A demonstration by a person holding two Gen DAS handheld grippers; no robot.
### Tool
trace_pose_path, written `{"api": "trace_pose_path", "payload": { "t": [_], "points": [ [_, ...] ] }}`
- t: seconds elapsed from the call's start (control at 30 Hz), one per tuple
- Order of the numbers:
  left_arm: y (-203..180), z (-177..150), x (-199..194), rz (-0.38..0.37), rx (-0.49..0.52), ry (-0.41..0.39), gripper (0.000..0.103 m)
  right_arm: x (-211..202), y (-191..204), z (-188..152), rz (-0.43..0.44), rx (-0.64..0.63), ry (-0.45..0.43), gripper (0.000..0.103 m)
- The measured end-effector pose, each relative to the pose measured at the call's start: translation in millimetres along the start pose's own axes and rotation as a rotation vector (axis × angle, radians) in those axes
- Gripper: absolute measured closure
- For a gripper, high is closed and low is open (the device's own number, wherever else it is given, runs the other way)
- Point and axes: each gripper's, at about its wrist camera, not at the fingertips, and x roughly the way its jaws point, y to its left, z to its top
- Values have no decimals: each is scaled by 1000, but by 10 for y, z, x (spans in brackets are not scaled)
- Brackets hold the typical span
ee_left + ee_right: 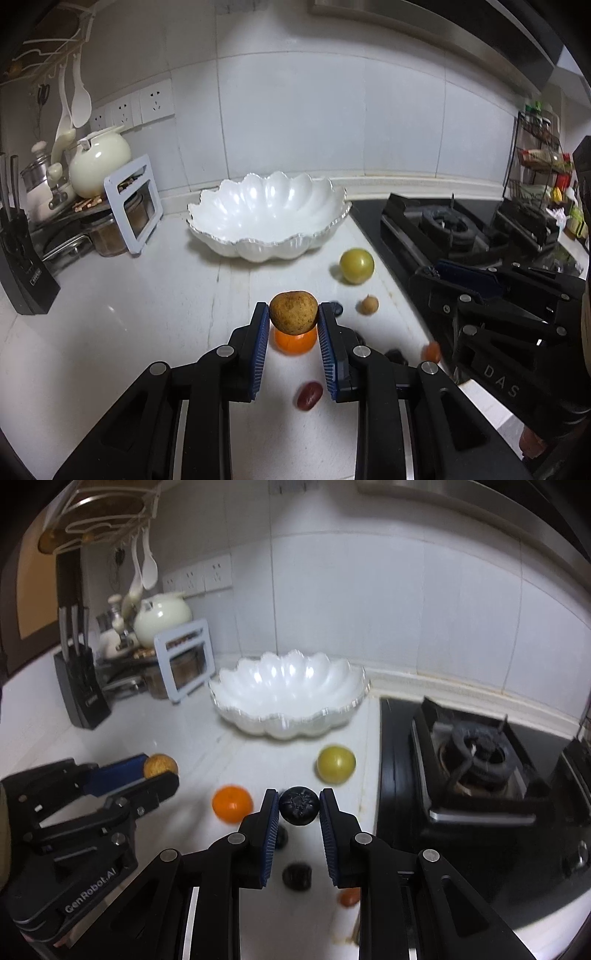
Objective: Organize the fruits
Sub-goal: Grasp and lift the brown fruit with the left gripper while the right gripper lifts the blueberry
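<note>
Fruits are lying scattered on the white counter (pixel 110 295), and two of them are sitting between gripper pads above it. Nearest the left wrist camera, a dark red date (pixel 309 396) is lying on the counter between the left gripper's arms, and a small reddish fruit (pixel 431 351) is sitting off to the right near the stove's edge. The left gripper (pixel 293 317) is clamping a brown speckled fruit (pixel 293 312) between its blue pads, with an orange (pixel 295 341) showing on the counter just beneath. The right gripper (pixel 299 806) is pinching a dark blue-black berry (pixel 299 805) at its tips, jaws narrow, while two more dark berries (pixel 297 877) are lying below it, the clearer one between its arms. Farther on, a small tan round fruit (pixel 368 305) is resting beside a yellow-green round fruit (pixel 357 266), the two apart. Beyond them, a white scalloped bowl (pixel 269 240) is standing near the tiled wall, holding nothing visible. To its right a black gas stove (pixel 443 229) is sitting, and to its left a knife block (pixel 22 266) and a cream teapot (pixel 99 162) are standing.
</note>
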Motion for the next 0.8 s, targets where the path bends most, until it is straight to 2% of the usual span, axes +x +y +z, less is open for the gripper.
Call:
{"api": "trace_pose_path", "payload": {
  "t": [0.37,0.8],
  "points": [
    [-75,430,-40,66,-32,-93,76,-34,-206,522,45,-49,-121,79],
    [61,944,155,129,-11,-150,76,297,-303,1108,59,-43,-175,79]
  ]
}}
